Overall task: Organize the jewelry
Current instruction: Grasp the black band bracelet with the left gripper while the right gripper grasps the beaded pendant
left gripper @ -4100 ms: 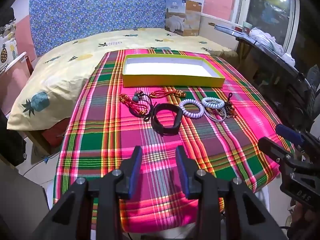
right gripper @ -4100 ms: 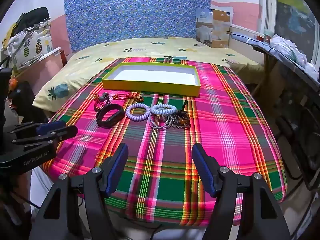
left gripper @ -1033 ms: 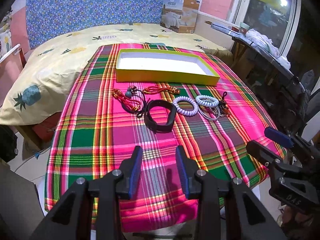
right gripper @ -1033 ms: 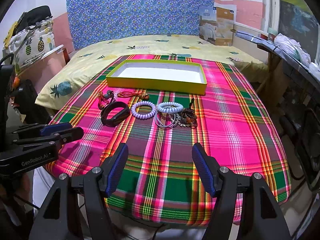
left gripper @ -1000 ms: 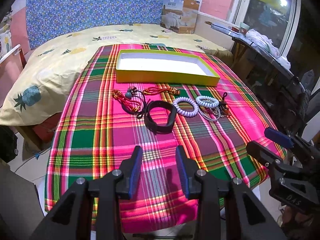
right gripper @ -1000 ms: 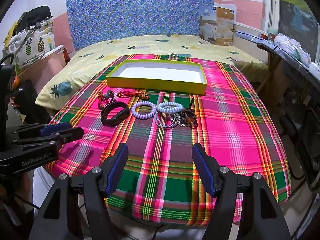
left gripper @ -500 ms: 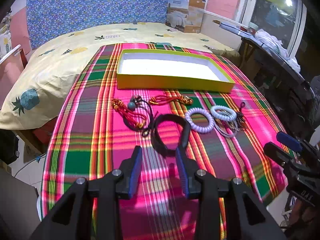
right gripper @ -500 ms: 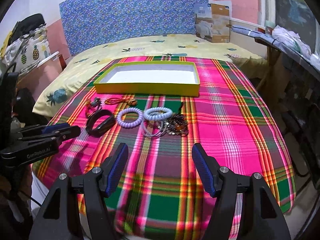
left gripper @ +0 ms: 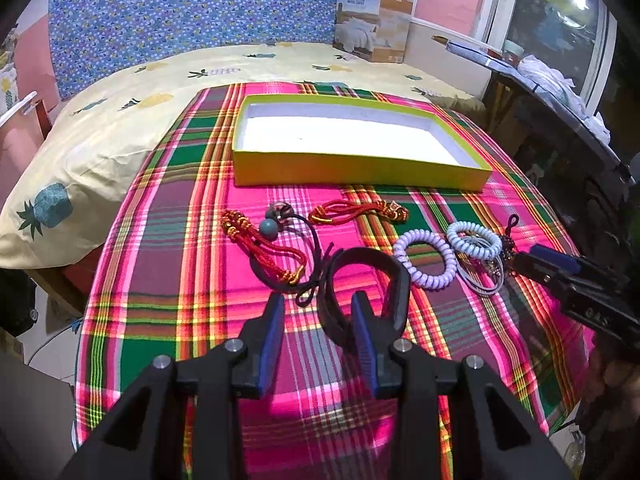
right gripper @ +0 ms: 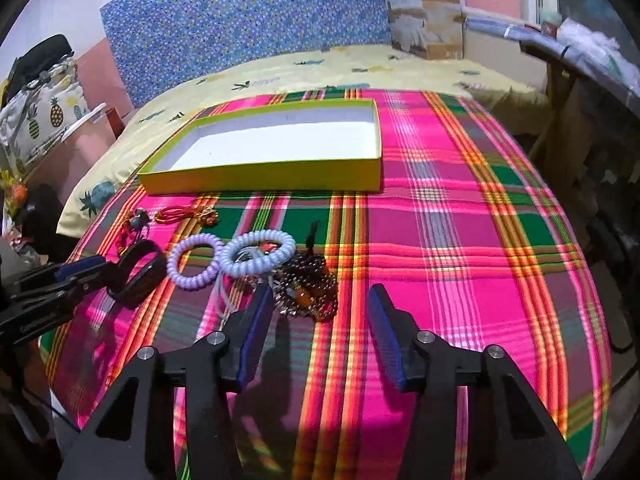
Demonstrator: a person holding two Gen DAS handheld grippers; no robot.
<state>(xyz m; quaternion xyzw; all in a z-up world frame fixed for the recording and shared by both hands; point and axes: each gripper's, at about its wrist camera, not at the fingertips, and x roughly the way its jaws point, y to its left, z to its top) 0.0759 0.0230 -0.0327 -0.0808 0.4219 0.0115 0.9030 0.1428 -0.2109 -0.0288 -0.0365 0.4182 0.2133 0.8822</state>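
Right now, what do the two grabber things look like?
Both are black plastic. The left gripper and the right gripper each have two angular arms with silver bolts and ribbed blue pads. Seen sideways, the left one has white lettering, too blurred to read.

A blue floral headboard [left gripper: 192, 20] backs the pineapple-print bed [left gripper: 120, 120].

The tablecloth [left gripper: 168, 264] is woven plaid cloth, matt. The tray [left gripper: 352, 166] looks like smooth cardboard with a white matt inside, and the black band [left gripper: 396, 284] has a dull rubbery look. The coil bracelets [right gripper: 256, 258] look like glossy plastic.
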